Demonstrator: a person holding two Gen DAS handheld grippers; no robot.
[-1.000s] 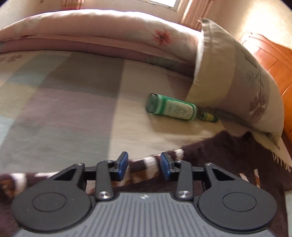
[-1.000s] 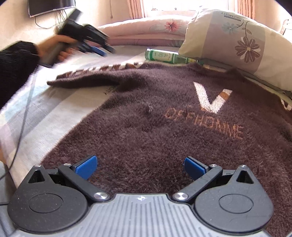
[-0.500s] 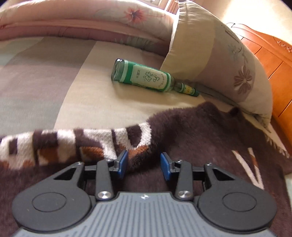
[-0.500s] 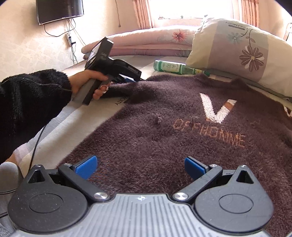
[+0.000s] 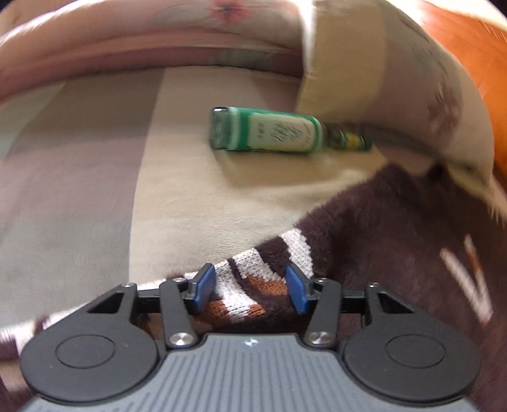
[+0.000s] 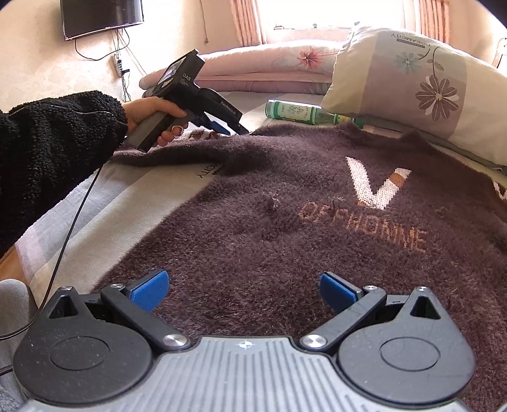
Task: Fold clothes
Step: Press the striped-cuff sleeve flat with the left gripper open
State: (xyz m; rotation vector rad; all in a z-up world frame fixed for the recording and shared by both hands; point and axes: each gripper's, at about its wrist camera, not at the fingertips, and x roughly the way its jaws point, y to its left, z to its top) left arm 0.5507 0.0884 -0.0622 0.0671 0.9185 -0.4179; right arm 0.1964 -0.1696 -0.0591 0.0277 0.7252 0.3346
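I see the brown sweater (image 6: pixel 285 202) spread flat across the bed (image 6: pixel 133 196), its white V and orange lettering facing up; its near edge is hidden below my right hand-held gripper (image 6: pixel 244 290), and its right side runs out of frame. The left sleeve stretches away from the sweater's body, and its striped cuff (image 5: pixel 250 285) lies between the blue pads of my left hand-held gripper (image 5: pixel 250 290); those pads stand apart with a gap on each side of the cuff, though the left wrist view is smeared, so I cannot tell whether either pad touches the knit. The right hand-held gripper is spread wide, low over the sweater's hem area, pinching nothing. Beyond the sweater's shoulder a green bottle (image 6: pixel 298 112) lies on its side, its neck tucked against the flowered pillow (image 6: pixel 412 82); the label is too blurred to read. Behind the sweater a folded pink quilt (image 6: pixel 272 63) lines the far bed edge; a wall television (image 6: pixel 101 16) is cut off at the top.
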